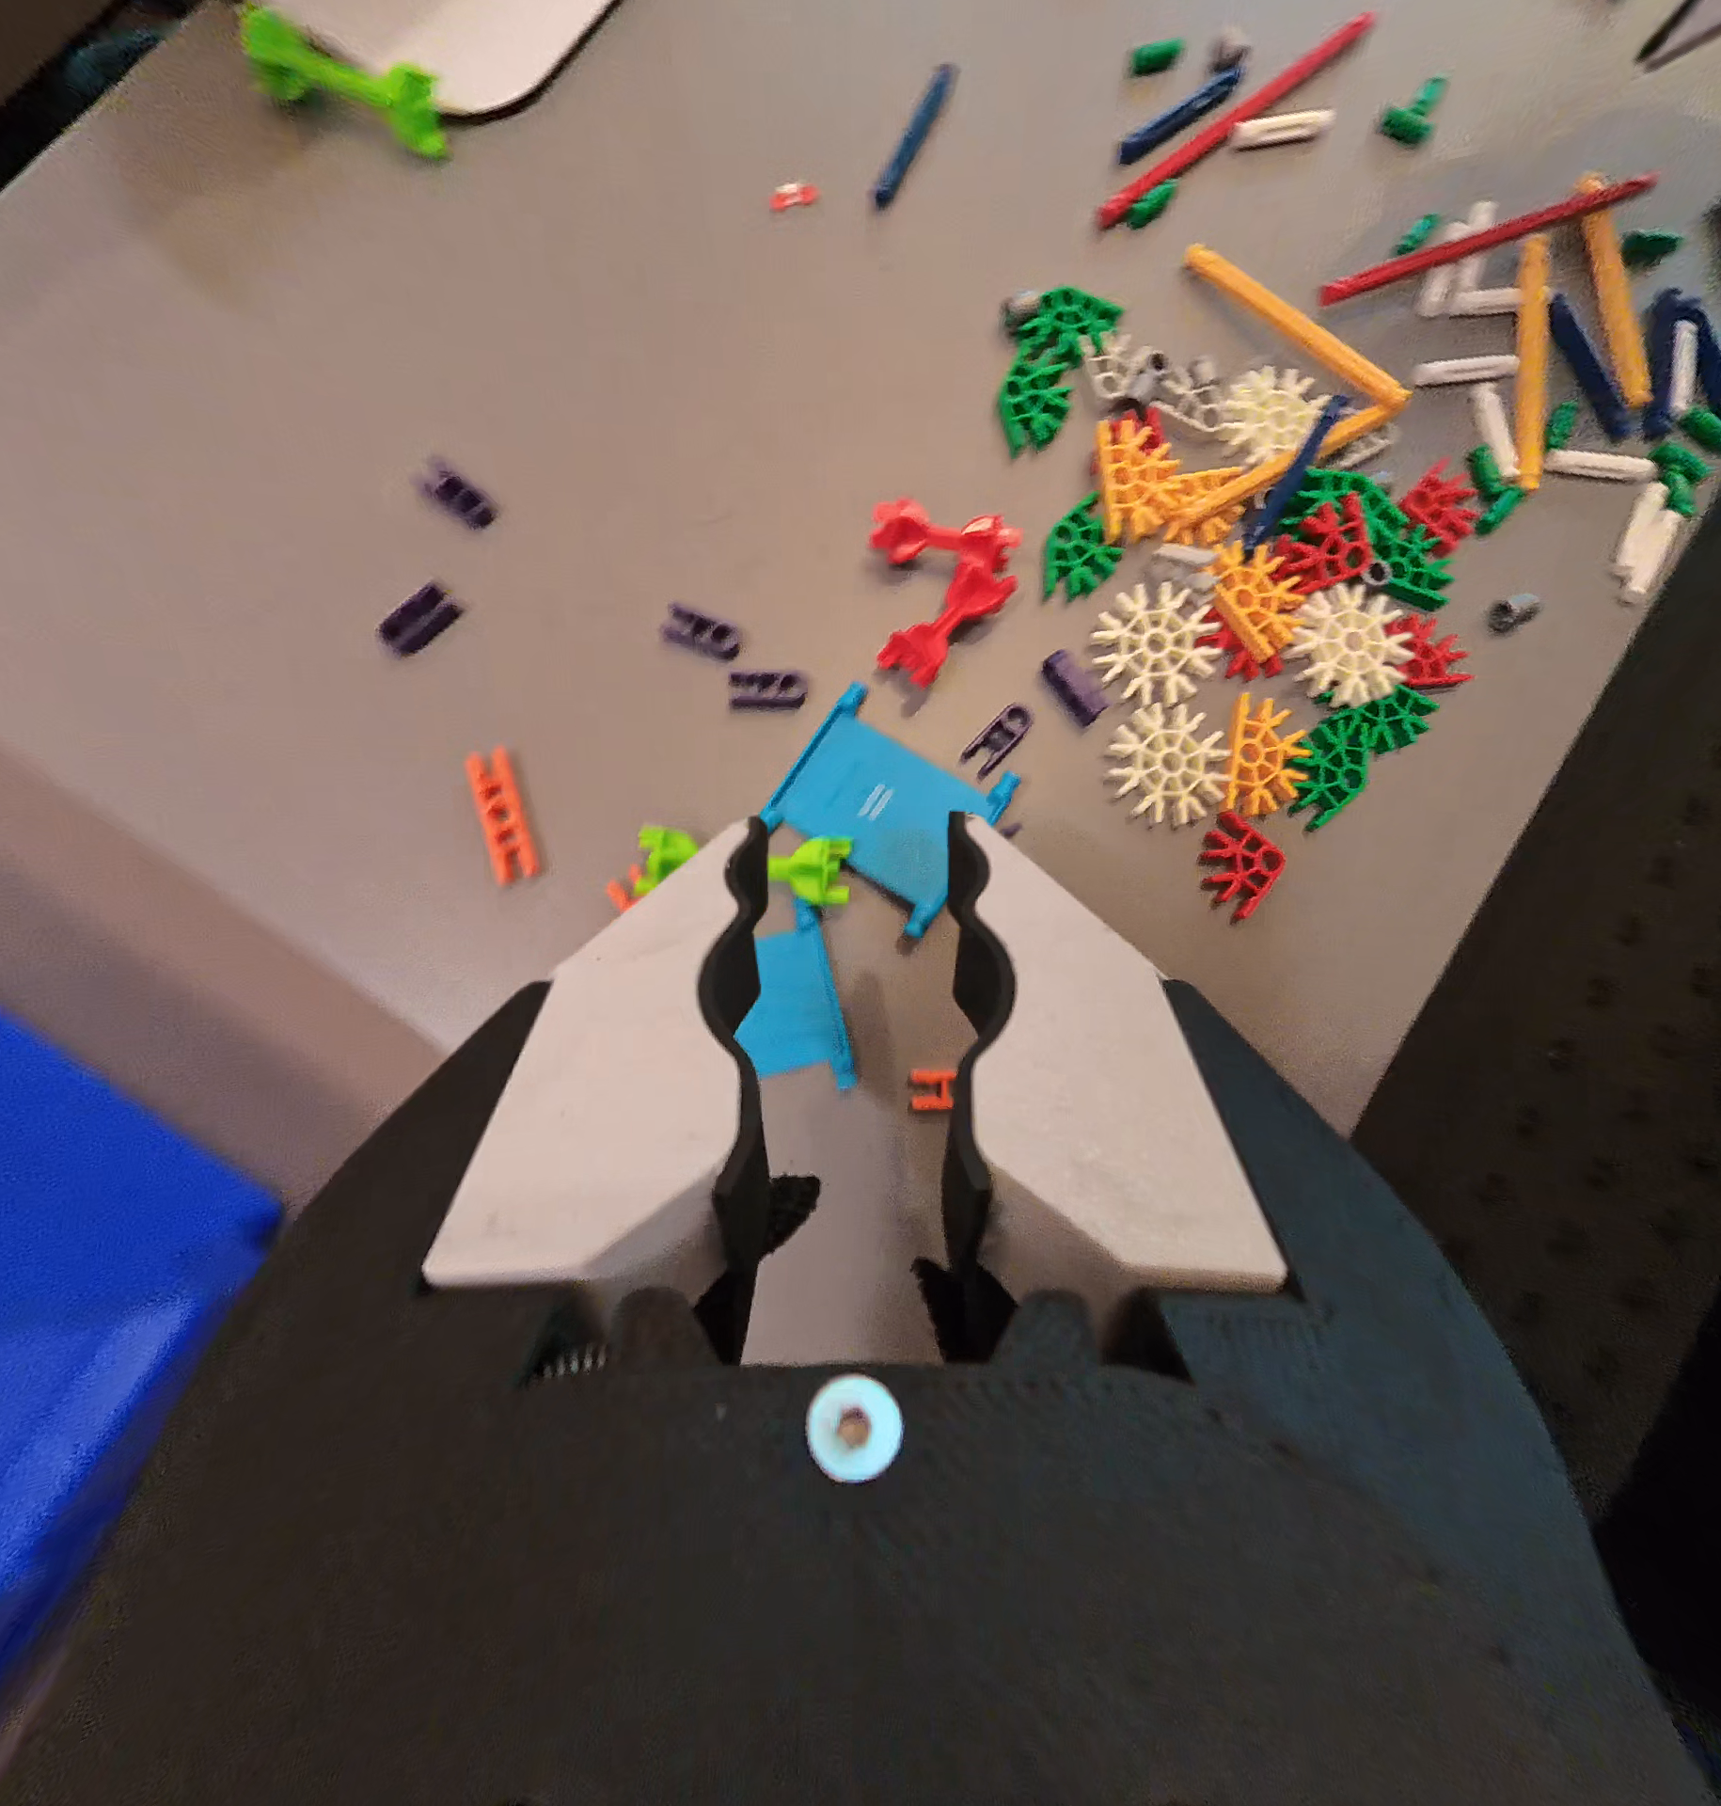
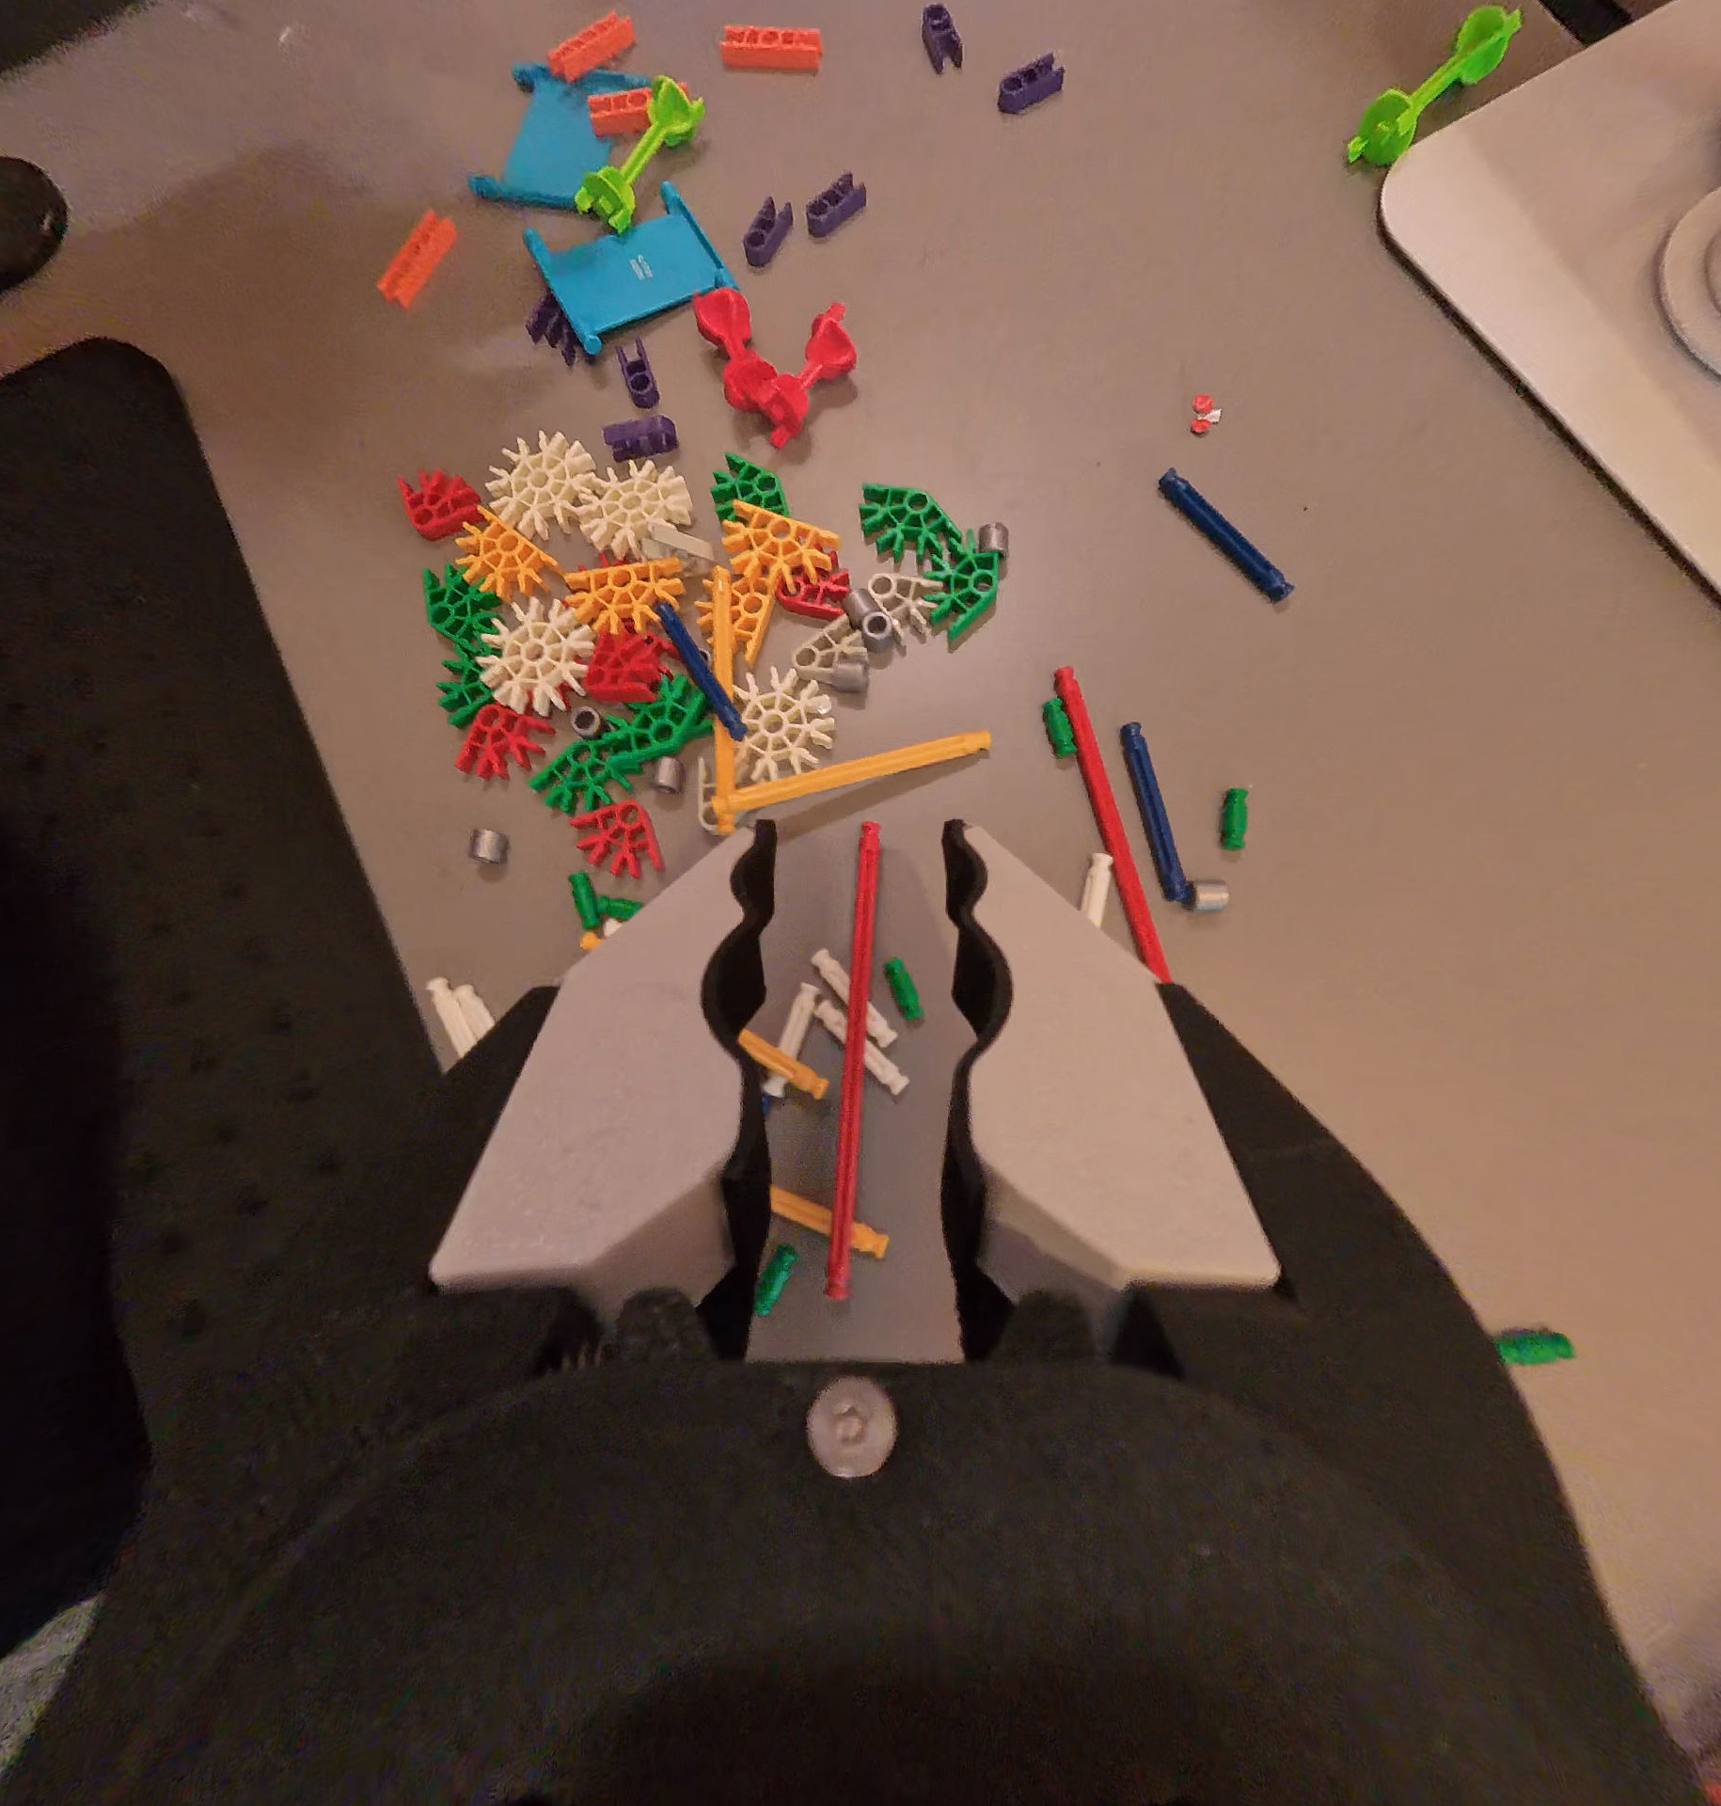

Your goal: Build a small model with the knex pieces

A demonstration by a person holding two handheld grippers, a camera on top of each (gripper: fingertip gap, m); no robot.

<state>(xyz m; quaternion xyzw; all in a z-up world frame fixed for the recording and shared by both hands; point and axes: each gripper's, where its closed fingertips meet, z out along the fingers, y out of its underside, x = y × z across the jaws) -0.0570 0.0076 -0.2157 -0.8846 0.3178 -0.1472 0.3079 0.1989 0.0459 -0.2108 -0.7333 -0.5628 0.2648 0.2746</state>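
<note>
My left gripper (image 1: 855, 831) is open above a grey table (image 1: 251, 410). Between its fingers lie a lime green connector piece (image 1: 813, 868) and two light blue panels (image 1: 876, 811); a small orange clip (image 1: 932, 1090) lies farther back. My right gripper (image 2: 855, 836) is open and empty above a long red rod (image 2: 857, 1055), with short white, yellow and green rods (image 2: 866, 1026) under it. A pile of white, yellow, red and green snowflake connectors (image 2: 632, 625) lies ahead left of it, and shows in the left wrist view (image 1: 1257, 625) to the right.
Purple clips (image 1: 739, 665), an orange piece (image 1: 500, 816) and a red joined piece (image 1: 954, 586) are scattered about. Long rods (image 1: 1541, 322) lie at the far right. A blue box (image 1: 75, 1270) stands at the left. A white base plate (image 2: 1570, 244) sits at the right, and a black chair (image 2: 134, 880) at the table's left edge. Measured from the fingertips, the long red rod (image 2: 857, 1055) is 8 cm or so from the right gripper and 30 cm from the left. It turns up in the left wrist view (image 1: 1482, 236) as well.
</note>
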